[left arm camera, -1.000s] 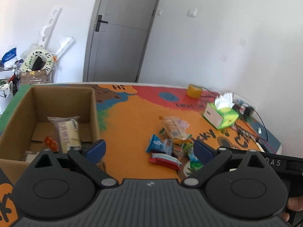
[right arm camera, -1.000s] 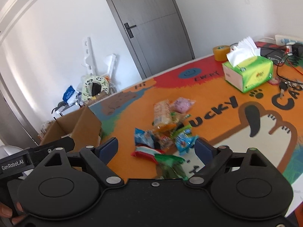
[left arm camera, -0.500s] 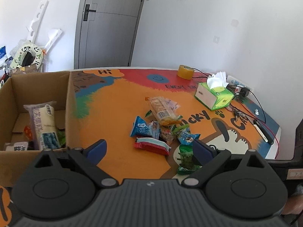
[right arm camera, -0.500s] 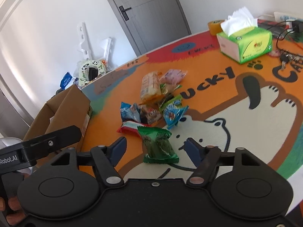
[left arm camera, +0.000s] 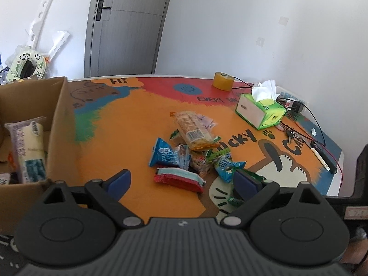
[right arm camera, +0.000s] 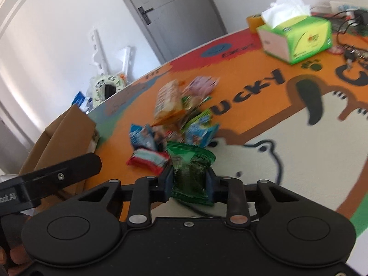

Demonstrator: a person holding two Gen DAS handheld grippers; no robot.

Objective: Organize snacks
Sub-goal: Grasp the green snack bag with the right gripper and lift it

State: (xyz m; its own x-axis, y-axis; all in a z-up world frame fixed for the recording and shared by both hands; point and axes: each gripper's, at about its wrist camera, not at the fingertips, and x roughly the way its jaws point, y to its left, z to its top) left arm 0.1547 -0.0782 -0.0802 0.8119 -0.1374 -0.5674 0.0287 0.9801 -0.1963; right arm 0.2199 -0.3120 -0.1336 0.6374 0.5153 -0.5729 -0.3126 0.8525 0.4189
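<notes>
A pile of snack packets (left arm camera: 191,151) lies mid-table on the orange mat; it also shows in the right wrist view (right arm camera: 174,119). My right gripper (right arm camera: 189,180) is shut on a green snack packet (right arm camera: 191,168) at the pile's near edge. My left gripper (left arm camera: 181,181) is open and empty, held above the table just in front of a red and teal packet (left arm camera: 178,178). A cardboard box (left arm camera: 62,124) stands at the left with a long white and purple packet (left arm camera: 27,147) inside; the box shows in the right wrist view (right arm camera: 66,133) too.
A green tissue box (left arm camera: 261,110) and a yellow tape roll (left arm camera: 222,81) stand at the back right, with cables, keys and a pen (left arm camera: 322,158) near the right edge. A grey door (left arm camera: 126,25) is behind the table. The left gripper's body (right arm camera: 50,174) shows left of my right gripper.
My right gripper moved forward to the green packet and shut on it. My left gripper swung right, away from the box toward the pile, and stayed open.
</notes>
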